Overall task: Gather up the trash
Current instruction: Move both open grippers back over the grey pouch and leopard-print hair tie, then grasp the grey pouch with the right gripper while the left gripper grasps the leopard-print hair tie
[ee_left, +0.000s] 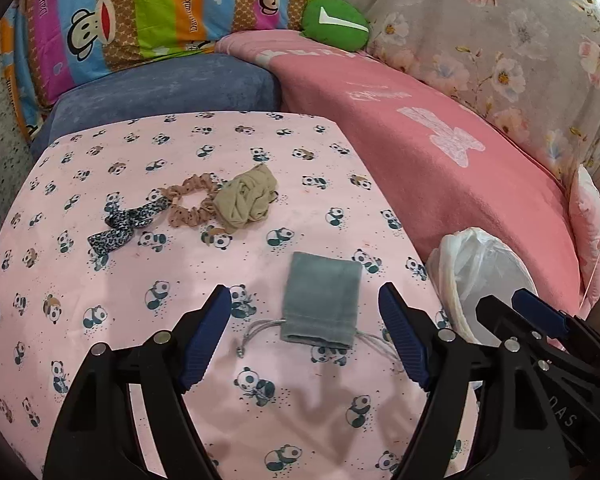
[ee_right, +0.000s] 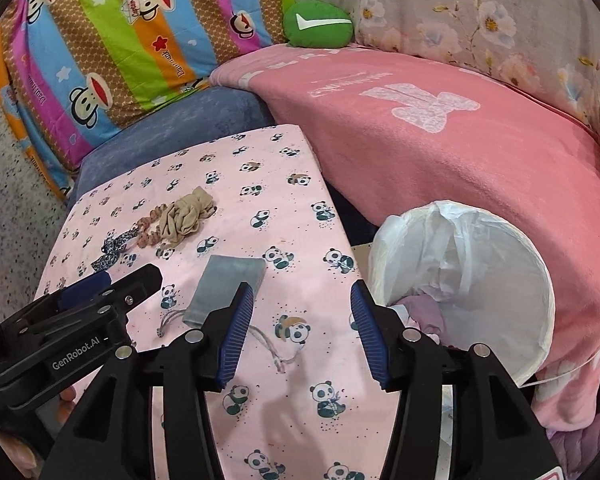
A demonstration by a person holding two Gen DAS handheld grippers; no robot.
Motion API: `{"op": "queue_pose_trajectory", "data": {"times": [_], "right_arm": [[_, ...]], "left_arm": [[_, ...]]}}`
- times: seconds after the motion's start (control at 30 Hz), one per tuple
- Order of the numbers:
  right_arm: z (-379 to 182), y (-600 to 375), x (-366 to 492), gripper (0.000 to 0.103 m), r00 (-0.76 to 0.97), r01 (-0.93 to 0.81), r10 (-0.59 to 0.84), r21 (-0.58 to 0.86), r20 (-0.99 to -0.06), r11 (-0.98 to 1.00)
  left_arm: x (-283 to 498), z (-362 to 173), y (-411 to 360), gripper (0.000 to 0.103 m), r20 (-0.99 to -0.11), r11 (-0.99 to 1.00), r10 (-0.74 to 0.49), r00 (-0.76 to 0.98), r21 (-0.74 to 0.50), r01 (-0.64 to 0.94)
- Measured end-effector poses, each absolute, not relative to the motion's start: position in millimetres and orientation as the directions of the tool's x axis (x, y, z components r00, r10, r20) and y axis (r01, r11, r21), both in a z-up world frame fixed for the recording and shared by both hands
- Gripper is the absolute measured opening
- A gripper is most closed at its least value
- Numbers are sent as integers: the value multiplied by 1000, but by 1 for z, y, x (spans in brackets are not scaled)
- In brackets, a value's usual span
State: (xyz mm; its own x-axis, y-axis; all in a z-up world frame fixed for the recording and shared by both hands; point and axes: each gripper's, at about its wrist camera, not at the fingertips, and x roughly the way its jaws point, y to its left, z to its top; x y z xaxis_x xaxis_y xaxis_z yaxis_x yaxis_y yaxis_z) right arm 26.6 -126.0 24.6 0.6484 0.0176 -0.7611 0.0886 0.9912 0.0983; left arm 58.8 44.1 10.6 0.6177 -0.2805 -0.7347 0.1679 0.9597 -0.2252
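Note:
A grey drawstring pouch point(ee_left: 322, 300) lies flat on the pink panda-print table cover point(ee_left: 100, 280), its cords trailing at its mouth. My left gripper point(ee_left: 305, 304) hovers over it, open, fingers either side of the pouch without touching. Farther back lie a beige crumpled cloth point(ee_left: 246, 198), a tan scrunchie point(ee_left: 188, 204) and a leopard-print hair tie point(ee_left: 120, 226). In the right wrist view the pouch point(ee_right: 230, 276) sits left of my right gripper point(ee_right: 302, 304), which is open with only tabletop between its fingers. A white-lined bin point(ee_right: 464, 276) stands just right of it, holding pinkish scraps.
A pink blanket point(ee_left: 440, 168) covers the sofa to the right of the table, with a green cushion point(ee_left: 336, 20), a floral cover and a striped monkey-print pillow point(ee_left: 132, 4) behind. The bin point(ee_left: 476, 264) sits between table edge and sofa. Speckled floor lies to the left.

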Motion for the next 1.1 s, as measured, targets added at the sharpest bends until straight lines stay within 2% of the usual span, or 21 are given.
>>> {"op": "queue_pose_trajectory", "data": {"times": [0.07,0.3,0.57,0.9,1.1], "right_arm": [[23,-120,29,59,644,80,22,96,-764,992],[-5,-96,43,60,590,58,74,133,-804,989],[-39,-69,64,67,542,44,113,163,-833,986],[-79,-41,91,71,483,37,103,138,-870,990],[-91,-28,108,81,496,38,62,92,-866,995]], "left_arm": [[59,8,55,76,-736,964,-265,623,-223,147],[63,-5,97,80,-750,976,-197,631,-208,58],[71,-25,141,85,-774,984,-107,624,-171,-43],[97,-48,197,86,-801,972,-53,596,-179,-153],[127,-52,208,86,-799,968,-64,598,-196,-158]]}}
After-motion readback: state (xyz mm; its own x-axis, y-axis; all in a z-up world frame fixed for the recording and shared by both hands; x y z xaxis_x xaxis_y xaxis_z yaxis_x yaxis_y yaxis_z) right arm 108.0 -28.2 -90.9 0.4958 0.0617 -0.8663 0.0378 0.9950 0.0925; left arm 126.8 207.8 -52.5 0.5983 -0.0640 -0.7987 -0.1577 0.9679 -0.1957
